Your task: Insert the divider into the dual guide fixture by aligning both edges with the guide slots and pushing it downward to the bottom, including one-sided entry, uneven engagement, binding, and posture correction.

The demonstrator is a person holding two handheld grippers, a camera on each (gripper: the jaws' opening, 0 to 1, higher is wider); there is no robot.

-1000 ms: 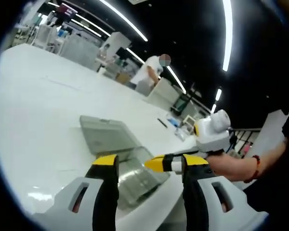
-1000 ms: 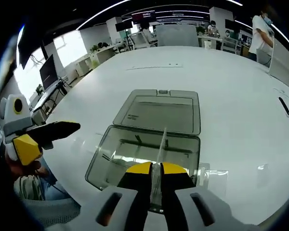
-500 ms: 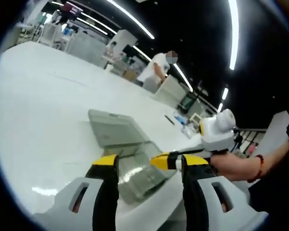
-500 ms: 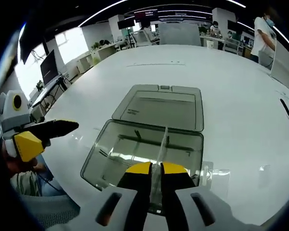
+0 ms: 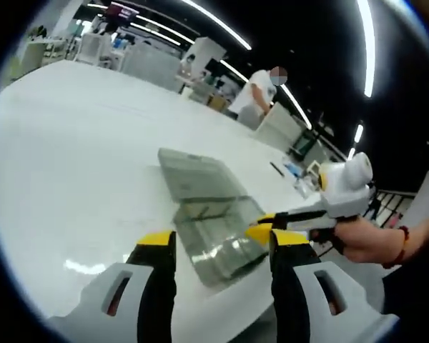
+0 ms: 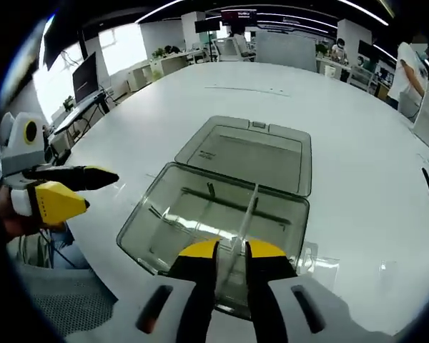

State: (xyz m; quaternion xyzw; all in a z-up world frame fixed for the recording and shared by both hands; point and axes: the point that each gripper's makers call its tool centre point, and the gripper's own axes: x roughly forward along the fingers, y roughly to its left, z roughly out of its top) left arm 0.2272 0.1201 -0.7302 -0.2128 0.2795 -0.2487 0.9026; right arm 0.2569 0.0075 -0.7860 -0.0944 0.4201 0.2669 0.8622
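Right gripper [image 6: 229, 250]: its yellow-tipped jaws are clamped on the near edge of a thin clear divider [image 6: 247, 218], holding it on edge so it can go down into the box below.

Divider: held upright over the near part of the clear box [image 6: 164, 214], reaching forward toward a dark rail inside. Whether either edge has entered a guide slot is too fine to tell.

Left gripper [image 5: 214, 246]: jaws spread apart with nothing between them, held off to the side of the box, seemingly free to steady or correct. In the right gripper view it shows at left [image 6: 75, 189], apart from the box.

Clear box: a shallow transparent tray with its lid [image 6: 247, 153] folded flat behind it, leaving the top open for entry from above. In the left gripper view the box [image 5: 214, 232] lies just beyond the jaws.

Table [image 6: 357, 143]: a wide white surface carrying the box.

Person's hand [image 5: 368, 239]: grips the right gripper's handle, wearing a bead bracelet.

Step judged: alignment over the slots, with the push down not yet done.
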